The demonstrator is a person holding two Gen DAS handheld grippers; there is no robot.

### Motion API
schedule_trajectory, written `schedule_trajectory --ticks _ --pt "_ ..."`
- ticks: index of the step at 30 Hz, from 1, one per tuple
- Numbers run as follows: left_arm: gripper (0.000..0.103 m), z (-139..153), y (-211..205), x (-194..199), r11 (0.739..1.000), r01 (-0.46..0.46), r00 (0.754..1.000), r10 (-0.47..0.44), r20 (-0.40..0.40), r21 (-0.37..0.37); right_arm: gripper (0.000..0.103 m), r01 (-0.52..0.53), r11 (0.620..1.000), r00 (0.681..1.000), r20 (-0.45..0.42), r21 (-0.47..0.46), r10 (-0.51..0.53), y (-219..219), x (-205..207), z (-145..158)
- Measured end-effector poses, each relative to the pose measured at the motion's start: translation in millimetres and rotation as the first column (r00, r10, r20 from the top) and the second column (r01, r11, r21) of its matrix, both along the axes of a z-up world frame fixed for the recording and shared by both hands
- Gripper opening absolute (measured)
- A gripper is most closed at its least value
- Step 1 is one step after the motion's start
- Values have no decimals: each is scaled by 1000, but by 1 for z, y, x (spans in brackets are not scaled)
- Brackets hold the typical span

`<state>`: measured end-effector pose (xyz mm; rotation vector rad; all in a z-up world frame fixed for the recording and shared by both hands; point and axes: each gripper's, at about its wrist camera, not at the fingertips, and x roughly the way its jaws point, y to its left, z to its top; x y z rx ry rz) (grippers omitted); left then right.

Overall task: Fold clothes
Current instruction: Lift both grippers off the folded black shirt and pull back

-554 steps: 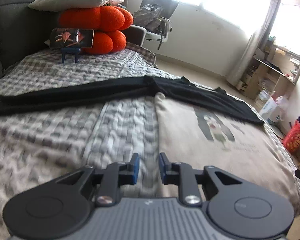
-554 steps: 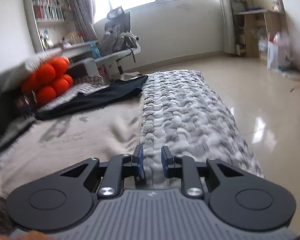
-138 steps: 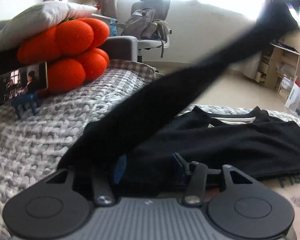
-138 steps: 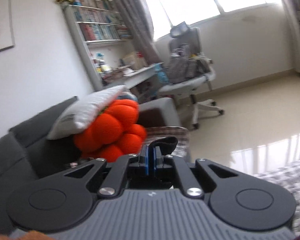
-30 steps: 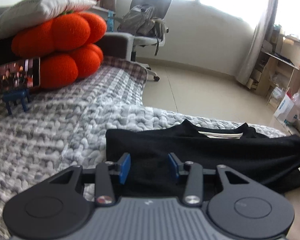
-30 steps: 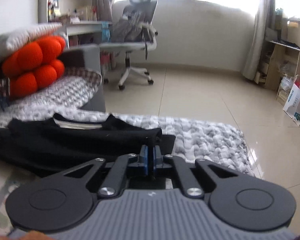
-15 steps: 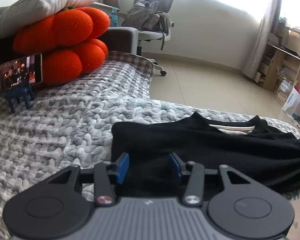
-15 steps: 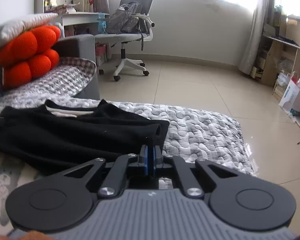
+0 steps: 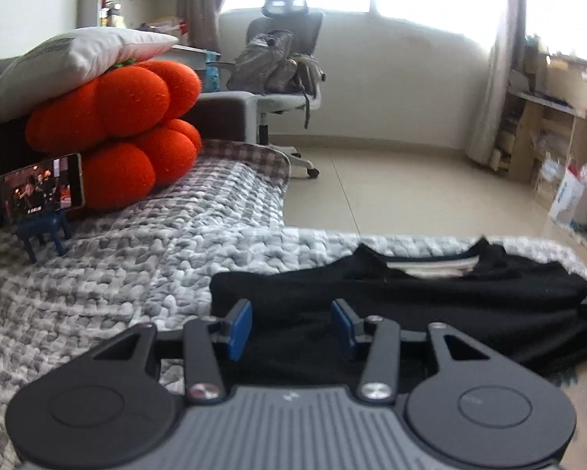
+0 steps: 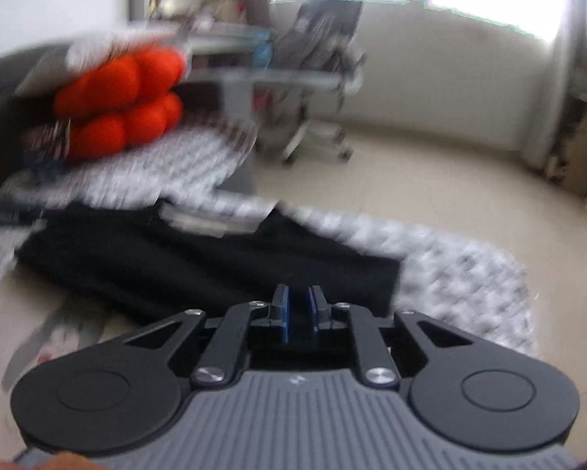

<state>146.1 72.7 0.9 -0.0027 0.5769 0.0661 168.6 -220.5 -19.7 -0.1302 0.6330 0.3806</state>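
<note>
The black shirt lies folded into a long band across the near part of the bed, its collar turned toward the far edge, so that both ends sit within reach of a tool; the left tool hangs over the shirt's left end with its blue pads set well apart and nothing pinched between them, placed as if to take or smooth that edge; the right tool sits at the shirt's right end with its pads a small gap apart and opening, seemingly letting go of the cloth, though the blur of that view makes it hard to tell whether any fabric remains between them.
</note>
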Motion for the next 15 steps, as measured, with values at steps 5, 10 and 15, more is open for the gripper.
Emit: schedule_trajectory --ticks 5,10,15 --pt "46 -19 26 15 999 -21 996 16 -91 -47 16 13 1000 999 -35 -16 -14 -5 -2 -11" --pt "45 3 49 7 990 -56 998 53 -32 -129 23 5 1000 1000 -3 -8 -5 -3 -4 0" --pt "45 6 40 -4 992 -8 1000 7 -12 -128 24 -47 998 999 24 31 46 9 -4 4"
